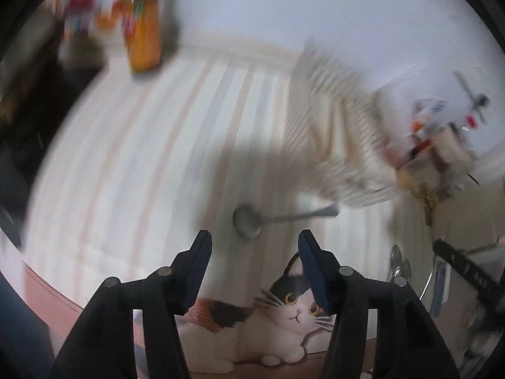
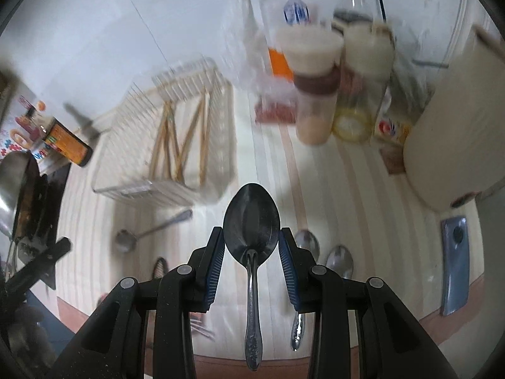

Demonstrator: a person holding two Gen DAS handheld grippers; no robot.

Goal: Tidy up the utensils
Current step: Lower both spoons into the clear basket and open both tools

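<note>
Striped tabletop (image 2: pixel 331 189) beneath; right tongs (image 2: pixel 251 246) clasp spoon (image 2: pixel 251 221), left tongs (image 1: pixel 254 252) spread wide.

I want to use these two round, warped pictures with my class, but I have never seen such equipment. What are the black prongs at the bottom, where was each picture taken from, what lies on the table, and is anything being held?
No robot here: a person holds a two-finger clamp in each hand, with a wide-angle camera looking along its fingers. The left camera shows the left hand-held gripper, open and empty, above a small ladle on the striped tablecloth. The right camera shows the right hand-held gripper closed on the bowl of a spoon. Beyond it stands a wire rack with chopsticks inside. Two more spoons lie on the cloth, with bottles behind. Much is blurred.
</note>
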